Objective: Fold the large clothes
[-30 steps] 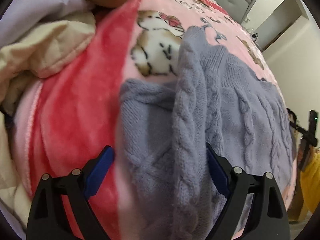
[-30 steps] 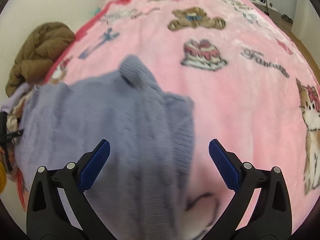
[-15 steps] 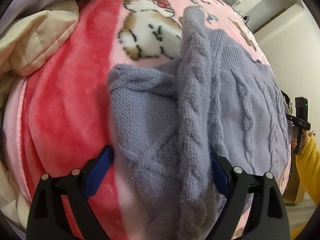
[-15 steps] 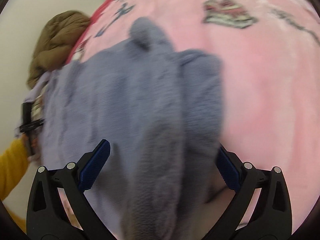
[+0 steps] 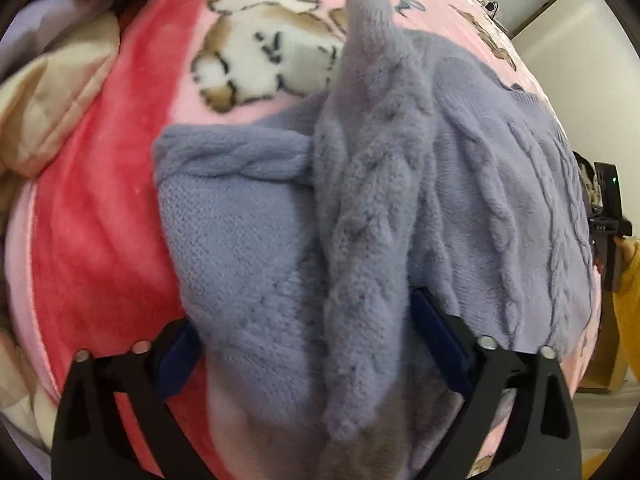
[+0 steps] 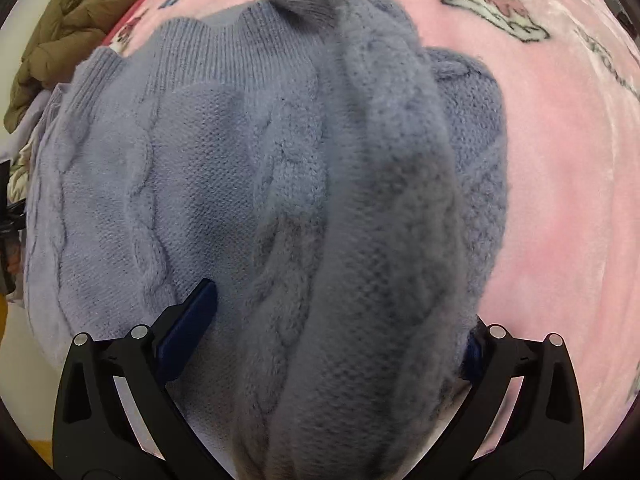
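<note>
Since a second ago both tools have sunk closer to the sweater [image 6: 192, 168], which now fills each view. It lies on the pink blanket [image 6: 560, 168] on the bed, a sleeve [image 5: 372, 184] folded over its body. The left tool [image 5: 312, 344] and right tool [image 6: 340, 332] stand wide open, straddling the knit without pinching it.

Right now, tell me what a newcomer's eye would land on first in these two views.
The lavender cable-knit sweater fills both views, spread on the pink cartoon-print blanket, with a sleeve folded lengthwise across its middle. The left gripper and right gripper both straddle that sleeve, jaws wide. A brown puffer jacket sits heaped at the bed's far left edge.
</note>
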`<state>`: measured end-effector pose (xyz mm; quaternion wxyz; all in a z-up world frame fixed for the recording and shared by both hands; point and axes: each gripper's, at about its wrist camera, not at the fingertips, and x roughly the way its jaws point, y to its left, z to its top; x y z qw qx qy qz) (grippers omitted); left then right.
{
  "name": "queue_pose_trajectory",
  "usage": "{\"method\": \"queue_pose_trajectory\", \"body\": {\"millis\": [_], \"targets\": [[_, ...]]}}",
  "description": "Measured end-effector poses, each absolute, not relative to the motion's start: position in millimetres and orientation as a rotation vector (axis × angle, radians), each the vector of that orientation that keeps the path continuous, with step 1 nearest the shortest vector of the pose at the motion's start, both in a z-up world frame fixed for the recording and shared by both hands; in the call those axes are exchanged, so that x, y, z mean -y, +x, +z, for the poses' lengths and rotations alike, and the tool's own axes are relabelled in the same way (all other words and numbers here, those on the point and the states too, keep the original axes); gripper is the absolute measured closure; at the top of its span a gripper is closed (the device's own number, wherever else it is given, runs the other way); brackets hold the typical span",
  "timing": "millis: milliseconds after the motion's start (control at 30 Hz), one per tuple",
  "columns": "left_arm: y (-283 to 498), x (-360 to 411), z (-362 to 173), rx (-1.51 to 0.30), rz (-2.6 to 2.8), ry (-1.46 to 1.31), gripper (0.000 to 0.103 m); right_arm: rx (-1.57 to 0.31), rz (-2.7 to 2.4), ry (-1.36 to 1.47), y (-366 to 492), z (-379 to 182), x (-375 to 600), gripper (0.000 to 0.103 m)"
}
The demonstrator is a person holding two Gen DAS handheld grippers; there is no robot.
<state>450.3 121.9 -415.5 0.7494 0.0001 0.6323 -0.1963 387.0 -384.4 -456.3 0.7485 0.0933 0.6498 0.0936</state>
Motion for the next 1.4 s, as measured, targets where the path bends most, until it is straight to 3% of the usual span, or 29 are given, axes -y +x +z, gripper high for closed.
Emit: {"method": "queue_pose_trajectory", "body": {"millis": [100,200,400,467,500,533,567,600,667,733,833,967,1200,1400], "targets": [[451,-119,-418,-1.41,-0.416,-0.024,0.019,-1.416,0.175,0.248,389,-455,387,0.007],[455,-115,-431,-1.43,-0.367,-0.017,0.004,-1.397,0.144,0.252,385,-455,387,0.007],[455,-107,-437,-1.416,-0.259,-0.049,0.005,-1.415,0.1,0.255,382,-456,386,0.008],[452,-106,-433,-1.422,-0.245,-0.047,0.016,-1.414,0.088,0.242,387,-451,377,0.024],[450,-100,-429,-1.424,-0.242,-0.043,0.038,-1.405,0.083,0.229,384,-446,373,0.031],[447,-93,-424,-1.416,-0.228,-0.039,0.051,-1.394,0.08,0.221,384,-443,369,0.048],[444,-85,-421,-1.404,-0.193,-0.002,0.056,-1.384,0.078,0.212,382,-438,364,0.07],[439,-73,-418,-1.386,-0.155,0.063,0.065,-1.375,0.089,0.215,379,-433,358,0.072],[431,-51,-414,-1.343,-0.097,0.171,0.071,-1.357,0.044,0.133,375,-426,341,0.075],[424,-43,-407,-1.294,-0.051,0.175,0.075,-1.33,0.02,0.055,372,-417,326,0.078],[407,-67,-369,-1.198,-0.028,-0.058,0.077,-1.253,0.014,0.127,365,-388,326,0.08],[357,-75,-307,-1.034,-0.067,-0.11,0.078,-1.1,0.0,0.135,324,-318,325,0.081],[280,-99,-246,-0.939,-0.087,-0.217,0.079,-0.994,0.022,0.254,231,-238,318,0.082],[241,-119,-214,-0.938,-0.11,-0.306,0.079,-0.994,-0.009,0.304,169,-212,311,0.082]]}}
